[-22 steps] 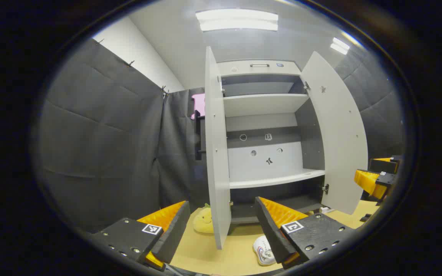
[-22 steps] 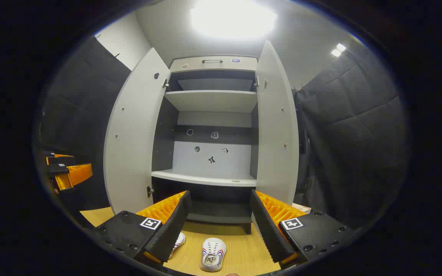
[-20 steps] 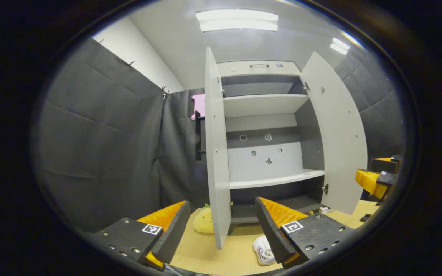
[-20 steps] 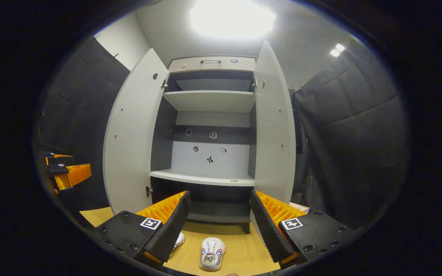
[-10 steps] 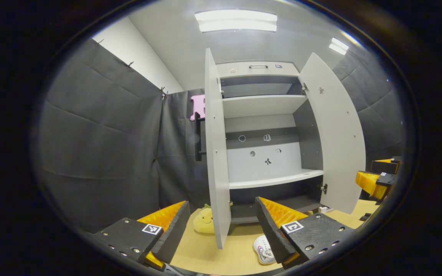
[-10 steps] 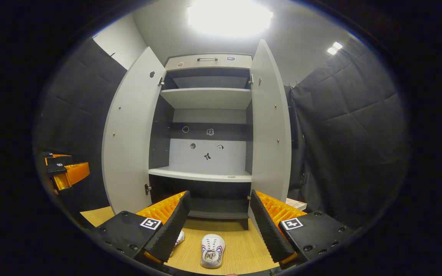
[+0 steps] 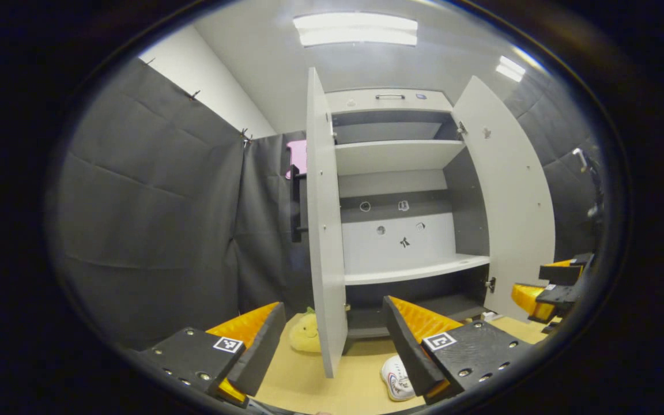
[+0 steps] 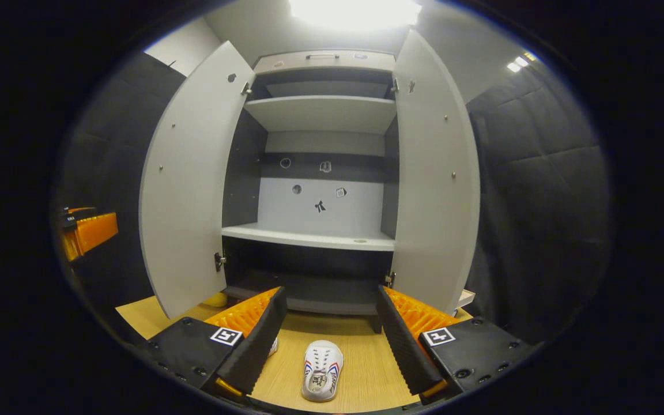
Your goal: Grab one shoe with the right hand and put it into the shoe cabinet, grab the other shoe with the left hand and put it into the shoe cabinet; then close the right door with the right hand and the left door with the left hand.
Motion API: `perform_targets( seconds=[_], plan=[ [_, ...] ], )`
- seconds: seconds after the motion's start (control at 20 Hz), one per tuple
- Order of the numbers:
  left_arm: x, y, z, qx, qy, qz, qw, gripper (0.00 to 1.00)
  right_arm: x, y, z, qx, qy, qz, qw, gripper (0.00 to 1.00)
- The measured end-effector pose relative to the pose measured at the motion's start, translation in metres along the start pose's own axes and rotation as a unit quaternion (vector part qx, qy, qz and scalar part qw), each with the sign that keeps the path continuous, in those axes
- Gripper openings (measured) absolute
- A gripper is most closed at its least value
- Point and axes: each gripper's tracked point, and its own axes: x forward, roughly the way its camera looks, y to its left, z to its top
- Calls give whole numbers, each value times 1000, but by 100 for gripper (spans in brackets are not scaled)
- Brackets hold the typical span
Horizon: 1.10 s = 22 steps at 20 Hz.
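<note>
Since half a second ago the right gripper (image 8: 326, 340) has been carried closer to the shoe cabinet (image 8: 320, 236) and tipped downward, so that the cabinet is being seen larger and the white shoe (image 8: 321, 378) fuller between its fingers. Those fingers are being held wide apart with nothing between them, and the left gripper (image 7: 332, 346) is likewise being held wide open and empty. Nearest the right gripper, the shoe is lying sole-down on the wooden floor (image 8: 361, 374), toe pointed away toward the cabinet; a second shoe (image 8: 272, 346) is peeking out from behind the left-hand finger. The shoe is being judged light and soft-walled, with a stiffer sole, so a pinch across the heel collar or the sides of the upper is being favoured over the smooth toe. In the left gripper view a shoe (image 7: 396, 385) is being partly hidden by a finger, while a yellow plush toy (image 7: 305, 333) beside the left door (image 7: 325, 242) is being shown plainly. Farther off, both doors are standing open; the right door (image 8: 433, 184) and bare shelves are being shown.
</note>
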Motion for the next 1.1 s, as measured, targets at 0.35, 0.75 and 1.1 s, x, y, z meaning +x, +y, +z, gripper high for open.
perform_targets(
  seconds=[0.35, 0.75, 1.1],
  plan=[
    [22, 5, -6, 15, 10, 30, 999, 99, 67, 12, -63, -9, 93, 36, 995, 98],
    [43, 9, -18, 35, 30, 60, 997, 99, 103, 29, -159, -1, 237, 86, 968, 98],
    [45, 24, -25, 45, 44, 86, 994, 99, 99, 54, -229, 5, 358, 121, 926, 96]
  ],
)
